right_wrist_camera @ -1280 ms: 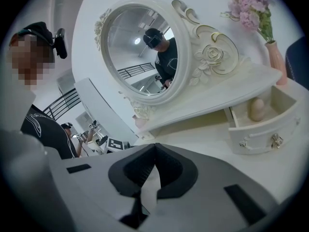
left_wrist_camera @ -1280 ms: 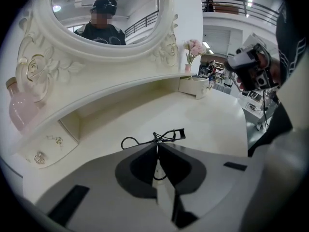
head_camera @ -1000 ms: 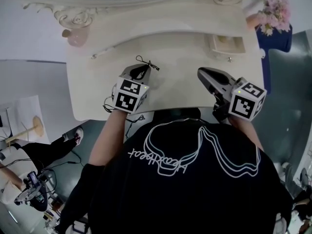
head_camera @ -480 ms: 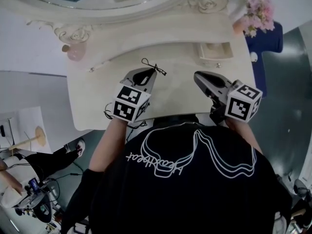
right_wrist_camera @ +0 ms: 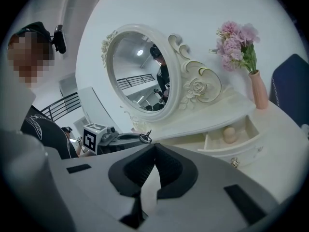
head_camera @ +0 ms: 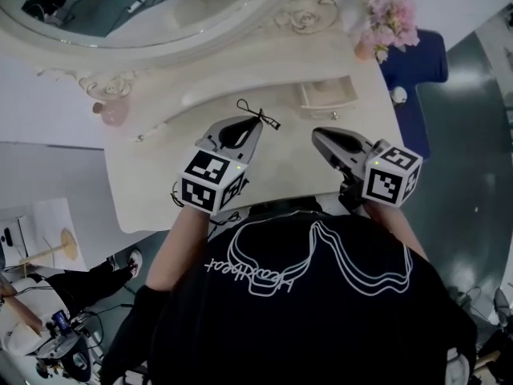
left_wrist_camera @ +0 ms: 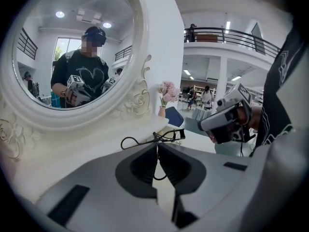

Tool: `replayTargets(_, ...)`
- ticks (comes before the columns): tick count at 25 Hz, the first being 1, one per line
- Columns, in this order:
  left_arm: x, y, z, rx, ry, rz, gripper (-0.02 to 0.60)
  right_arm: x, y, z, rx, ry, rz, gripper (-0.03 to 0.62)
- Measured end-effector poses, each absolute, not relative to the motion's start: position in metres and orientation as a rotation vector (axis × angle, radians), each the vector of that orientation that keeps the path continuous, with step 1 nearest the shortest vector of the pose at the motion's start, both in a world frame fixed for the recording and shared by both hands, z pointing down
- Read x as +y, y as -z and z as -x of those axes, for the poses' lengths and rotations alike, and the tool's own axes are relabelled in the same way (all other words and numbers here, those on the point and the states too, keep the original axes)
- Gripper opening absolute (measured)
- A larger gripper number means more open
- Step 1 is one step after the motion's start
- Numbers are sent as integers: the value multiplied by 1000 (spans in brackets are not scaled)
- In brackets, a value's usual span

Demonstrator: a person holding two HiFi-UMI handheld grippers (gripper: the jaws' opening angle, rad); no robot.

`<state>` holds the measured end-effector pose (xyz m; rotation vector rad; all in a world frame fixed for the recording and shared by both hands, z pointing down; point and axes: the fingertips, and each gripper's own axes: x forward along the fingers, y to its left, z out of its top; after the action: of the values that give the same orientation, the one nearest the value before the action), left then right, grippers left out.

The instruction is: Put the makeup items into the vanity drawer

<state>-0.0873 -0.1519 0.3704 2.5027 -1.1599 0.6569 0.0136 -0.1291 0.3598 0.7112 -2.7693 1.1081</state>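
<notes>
Right now the carrying step is in hand. The left gripper has its jaws pressed together on a black eyelash curler. They pinch it by the thin wire of its handle loops, so the curler's head sticks out sideways past the tips, above the vanity top.

The right gripper is beside it, a little apart, jaws closed tip to tip with nothing between them.

The small vanity drawer is pulled open at the back right of the tabletop, under the shelf that carries the oval mirror. It lies beyond the right gripper and to the right of the curler. From the right gripper's side I can see a beige egg-shaped sponge already lying in it, toward the middle, with bare space on either side.

A pink round bottle sits at the left by the mirror's carved base, well away from the drawer, so by my reckoning the task is only partly done.

What comes next, as I judge it, is to bring the curler across to the right and over the drawer's opening, lower it clear of the front wall and the sponge, and only then let the jaws part. The hold is on thin wire, so the curler could swing or slip, and its long head could catch on the drawer's rim if it comes in crosswise.
</notes>
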Motion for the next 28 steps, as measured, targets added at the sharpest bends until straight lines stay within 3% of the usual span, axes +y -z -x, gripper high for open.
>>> replayTargets(17, -187, -346, -16, -1063, -558, -2576, 23, -137, -367, -101, -2781, -1124, -830, 6)
replayTargets(28, -213, -380, -57, -1032, -630, -2459, 23, -155, -376, -145, -2776, -1156, -873, 6)
